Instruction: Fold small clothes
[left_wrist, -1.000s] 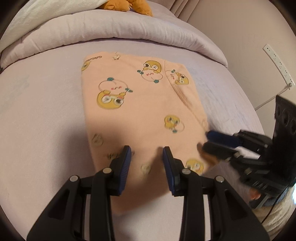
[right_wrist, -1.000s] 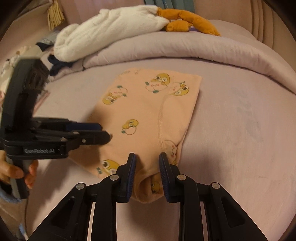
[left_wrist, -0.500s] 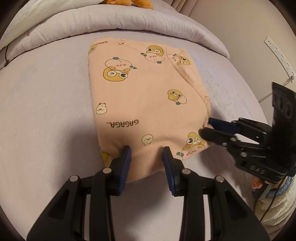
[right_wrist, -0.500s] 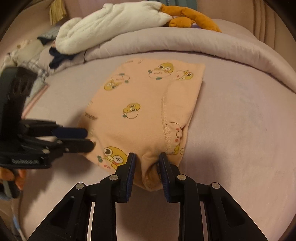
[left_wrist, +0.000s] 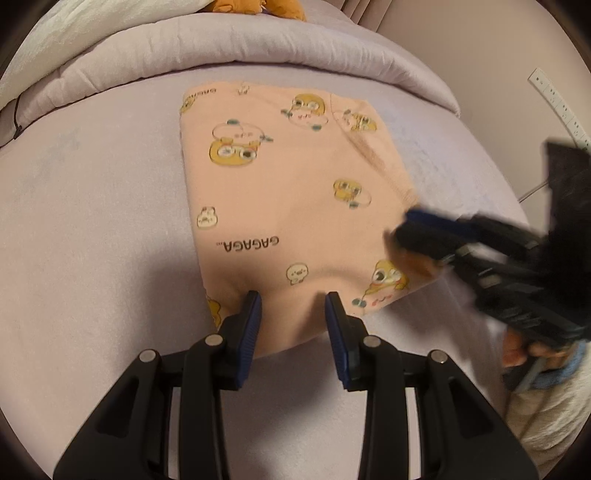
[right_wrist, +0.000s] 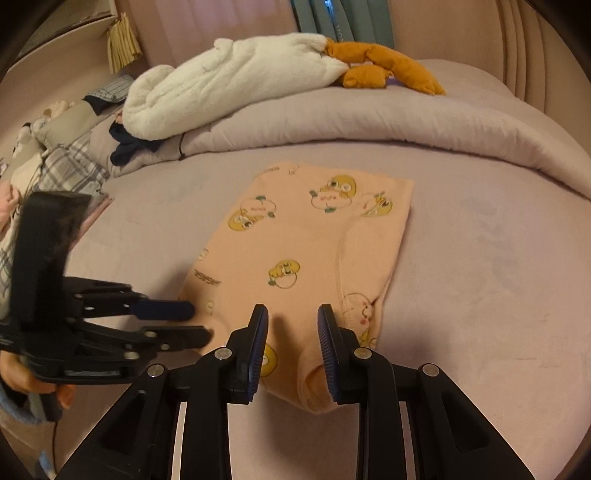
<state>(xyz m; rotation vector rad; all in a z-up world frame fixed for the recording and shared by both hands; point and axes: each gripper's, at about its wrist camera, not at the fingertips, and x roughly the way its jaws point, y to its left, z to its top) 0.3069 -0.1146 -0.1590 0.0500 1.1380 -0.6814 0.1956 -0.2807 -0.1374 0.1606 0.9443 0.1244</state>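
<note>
A peach duck-print garment (left_wrist: 295, 206), folded into a rough rectangle, lies flat on the lilac bed (left_wrist: 92, 221) below a rolled duvet (right_wrist: 369, 118); a white plush blanket (right_wrist: 229, 81) and an orange soft toy (right_wrist: 384, 70) rest on that duvet. The left hand-held gripper (left_wrist: 293, 314) hovers at the garment's near edge, fingers spread, pinching nothing; the right hand-held gripper (right_wrist: 293, 325) stands likewise parted over the near corner, cloth showing between its pads but unpressed.

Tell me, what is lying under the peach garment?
The peach garment lies flat on the lilac sheet, which shows all around it. Whether anything sits between its folded layers or beneath it cannot be seen; the cloth covers that.
</note>
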